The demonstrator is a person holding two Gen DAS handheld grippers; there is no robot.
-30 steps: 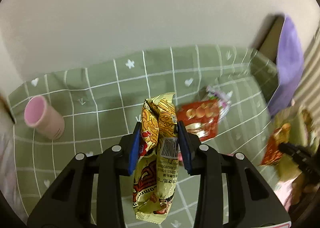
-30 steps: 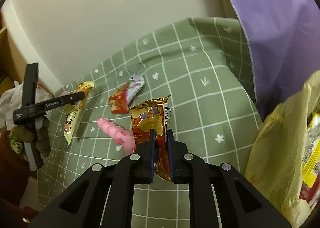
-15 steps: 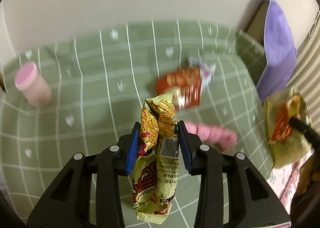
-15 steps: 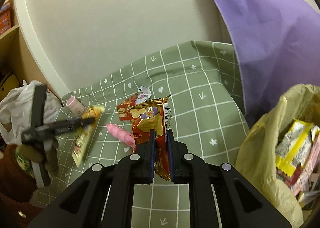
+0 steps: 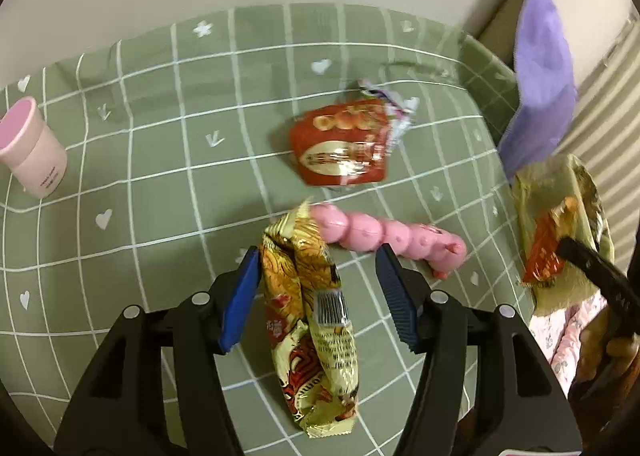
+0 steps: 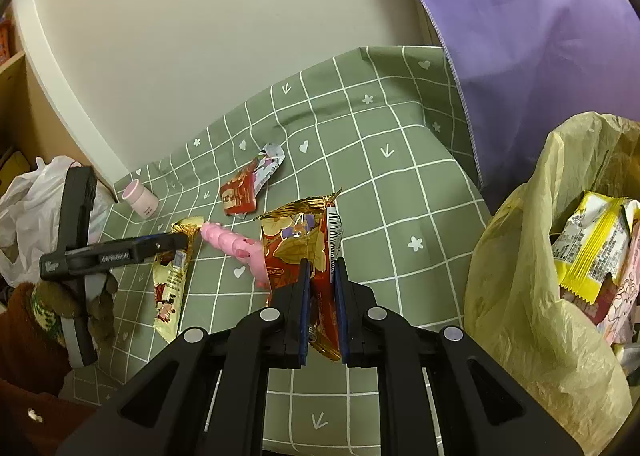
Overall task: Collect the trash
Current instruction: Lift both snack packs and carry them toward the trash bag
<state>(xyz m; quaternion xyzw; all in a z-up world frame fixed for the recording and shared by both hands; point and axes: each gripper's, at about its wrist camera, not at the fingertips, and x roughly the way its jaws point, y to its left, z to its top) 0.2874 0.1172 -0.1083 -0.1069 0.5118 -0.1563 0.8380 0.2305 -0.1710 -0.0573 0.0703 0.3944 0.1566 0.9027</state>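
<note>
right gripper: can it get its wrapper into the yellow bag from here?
Probably yes. The right gripper is shut on the red-gold wrapper, and the yellow bag gapes open just beside it with nothing between.

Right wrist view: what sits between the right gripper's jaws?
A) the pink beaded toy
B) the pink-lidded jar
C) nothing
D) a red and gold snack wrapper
D: the right gripper has its jaws shut on the red and gold snack wrapper, while the pink beaded toy and the pink-lidded jar lie apart on the green checked cloth.
</note>
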